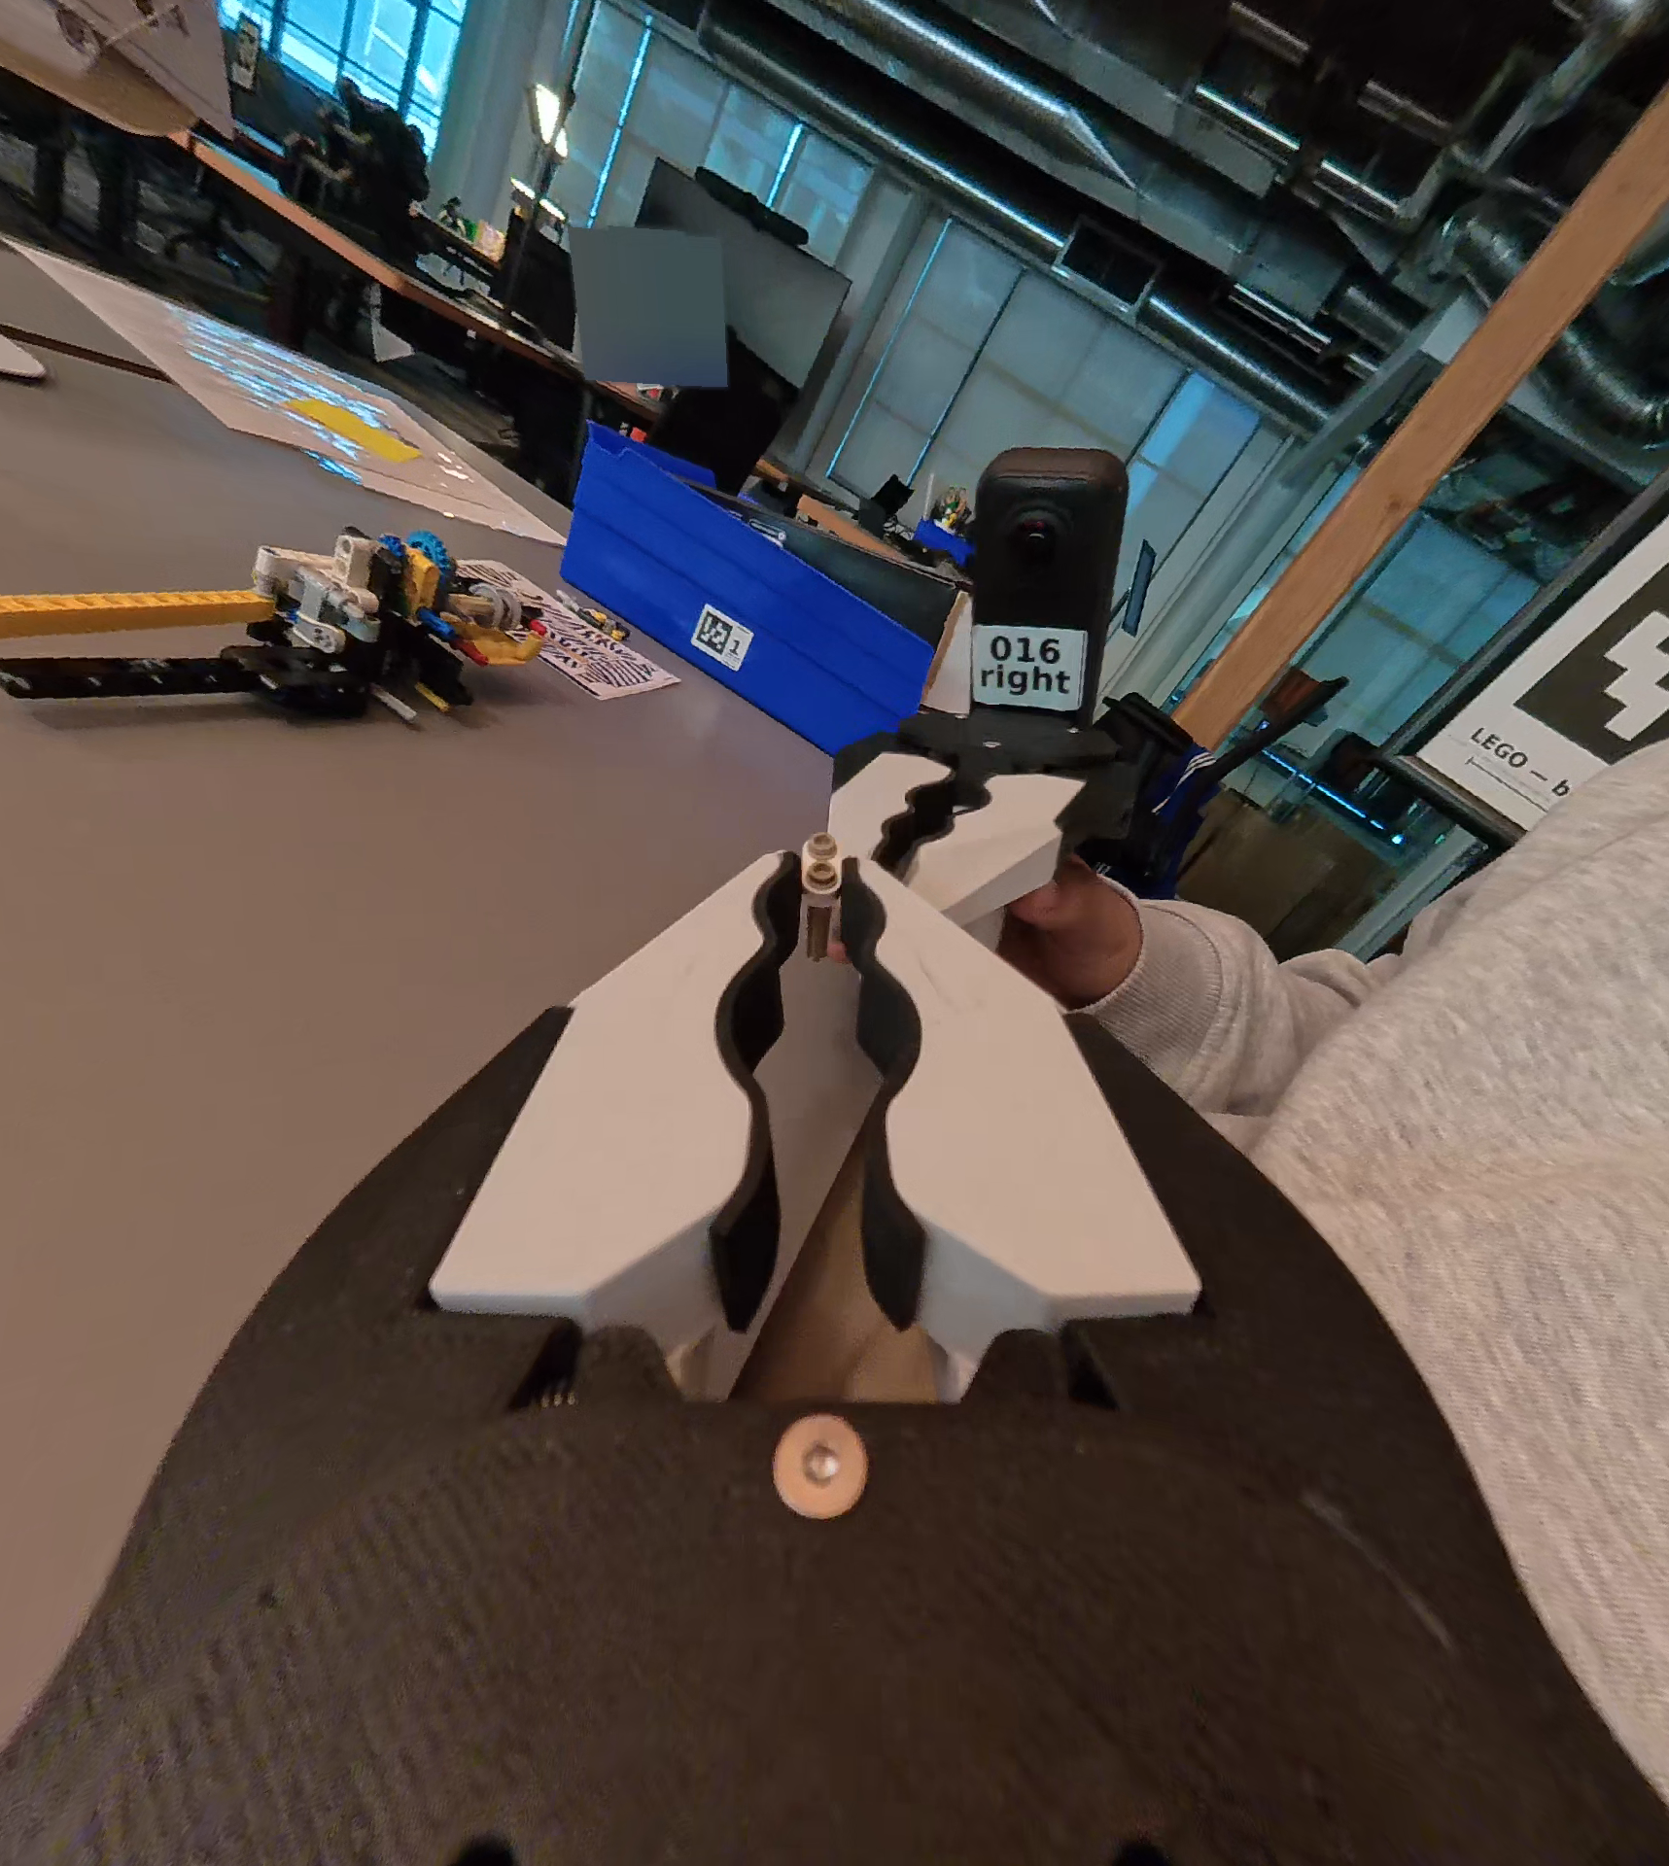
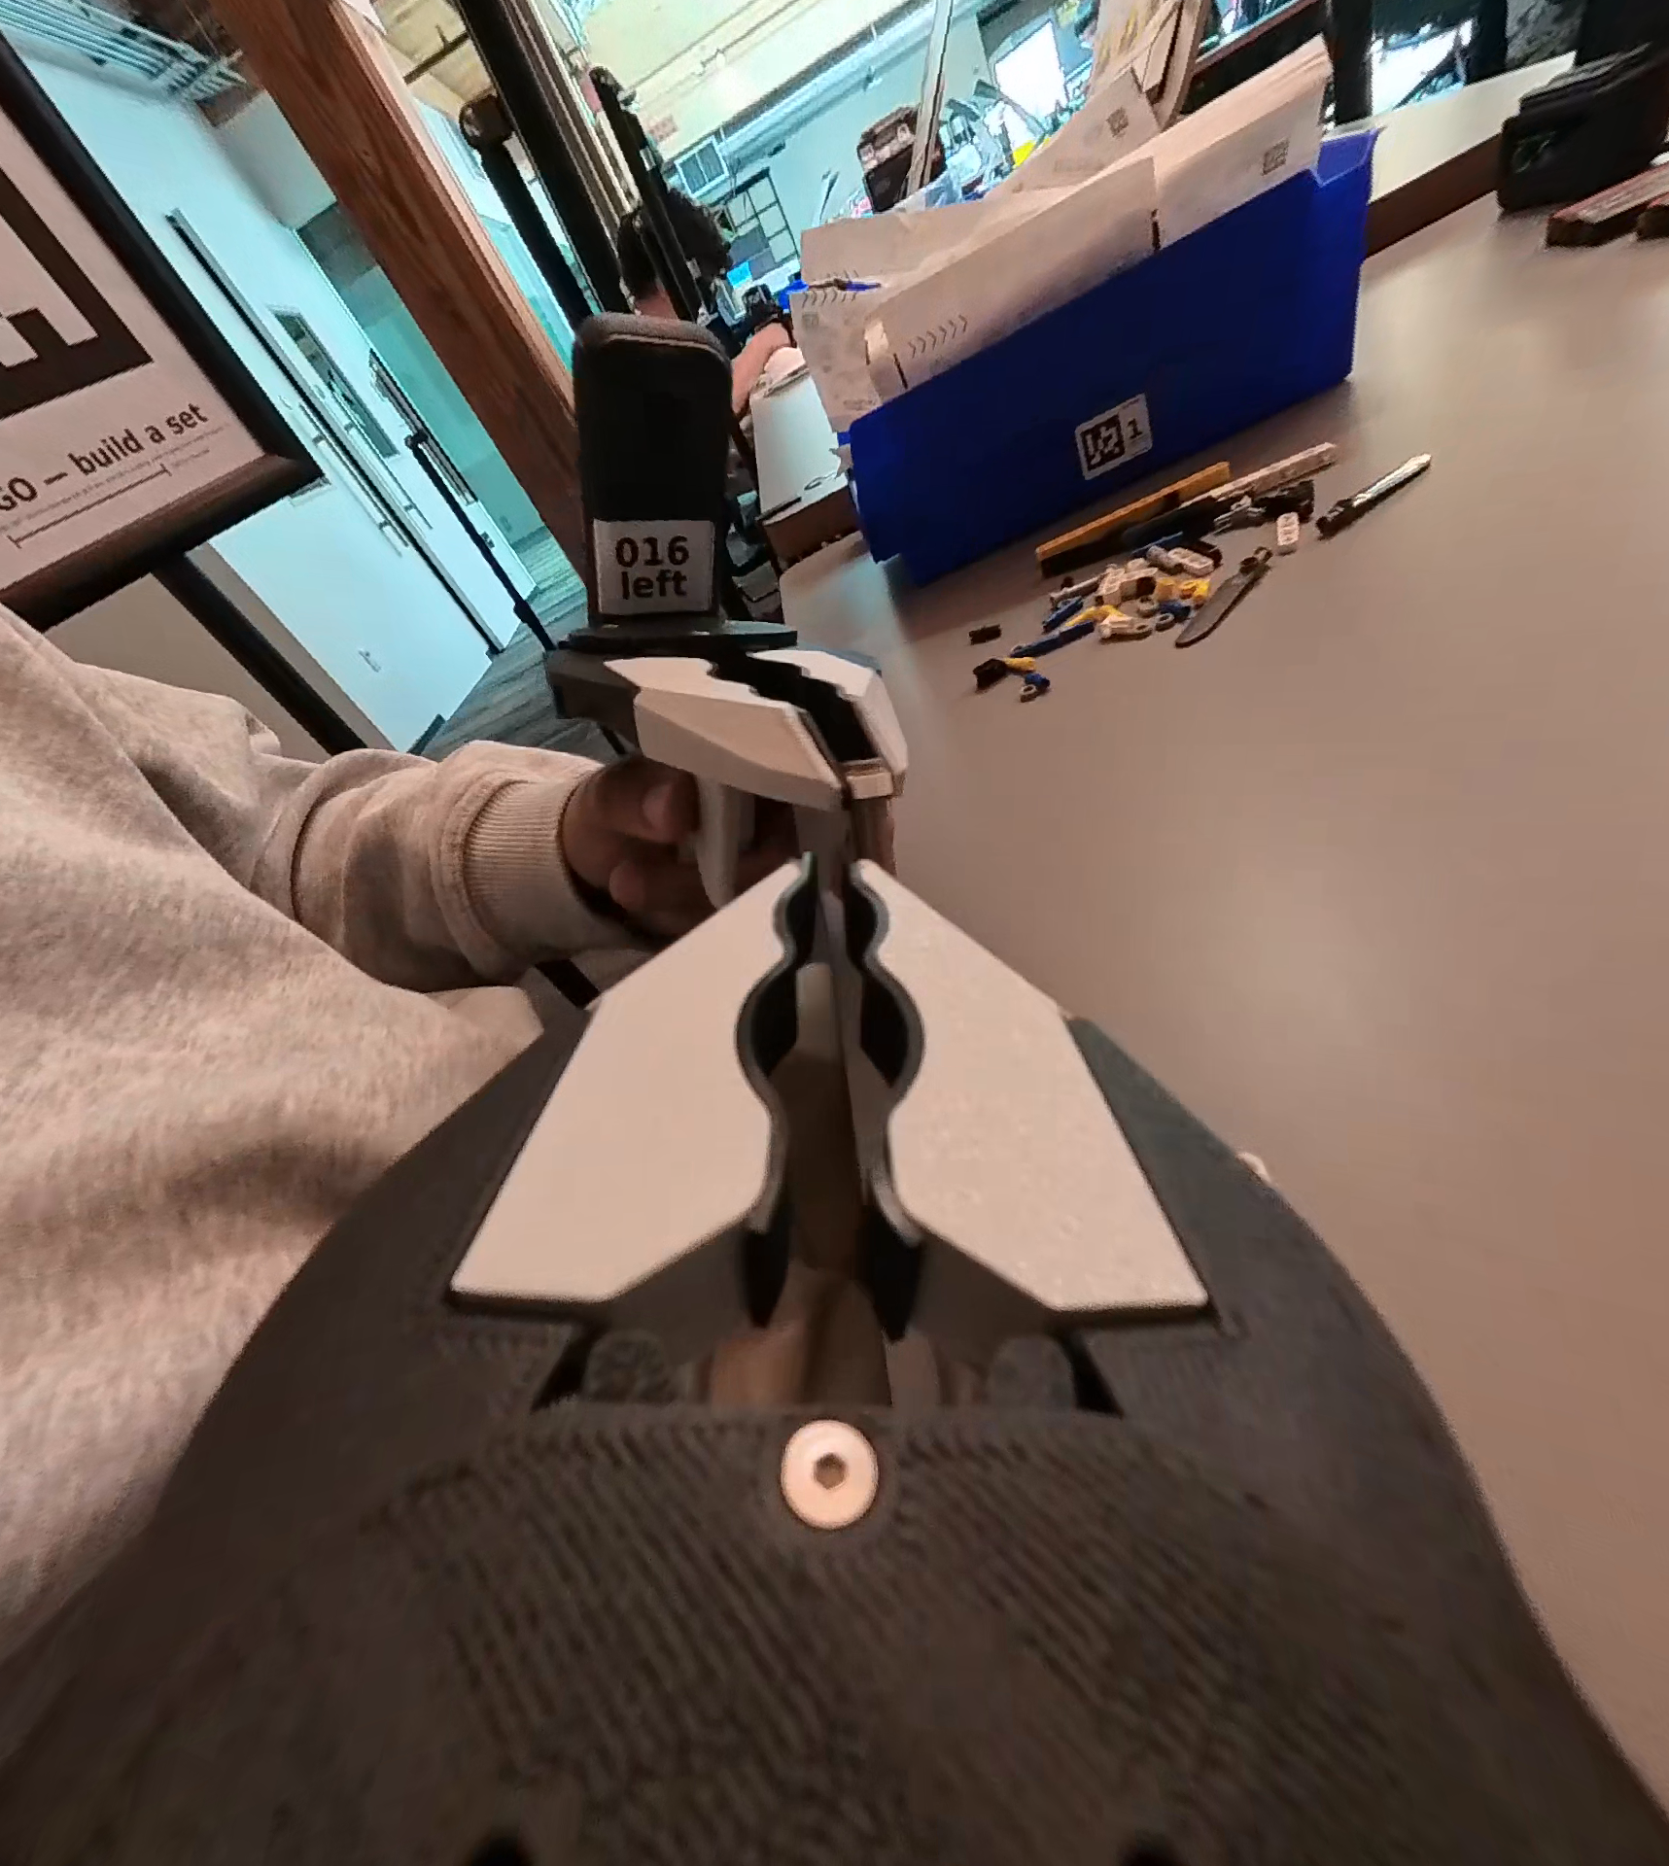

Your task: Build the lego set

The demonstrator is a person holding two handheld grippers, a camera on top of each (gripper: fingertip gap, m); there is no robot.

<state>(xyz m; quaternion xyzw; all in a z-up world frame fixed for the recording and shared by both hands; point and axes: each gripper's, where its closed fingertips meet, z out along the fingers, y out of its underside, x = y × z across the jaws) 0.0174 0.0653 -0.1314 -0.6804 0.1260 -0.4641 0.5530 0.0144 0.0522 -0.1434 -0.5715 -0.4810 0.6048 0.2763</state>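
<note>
My left gripper is shut on a small light grey lego piece with two tan pins in it, one pin hanging below. It holds the piece in the air over the near edge of the grey table. The right wrist view shows the left gripper just beyond my right fingertips, with the piece at its tips. My right gripper has its jaws shut. Its tips sit right behind the left gripper's. I cannot tell whether anything is between its pads.
A partly built lego model with a yellow beam lies on the table to the left. A blue bin stands behind it and also shows in the right wrist view, with loose lego pieces in front. Paper sheets lie farther back. My left and right fingertips are right by each other. The partly built lego model is about equally far from each gripper, around 25 cm.
</note>
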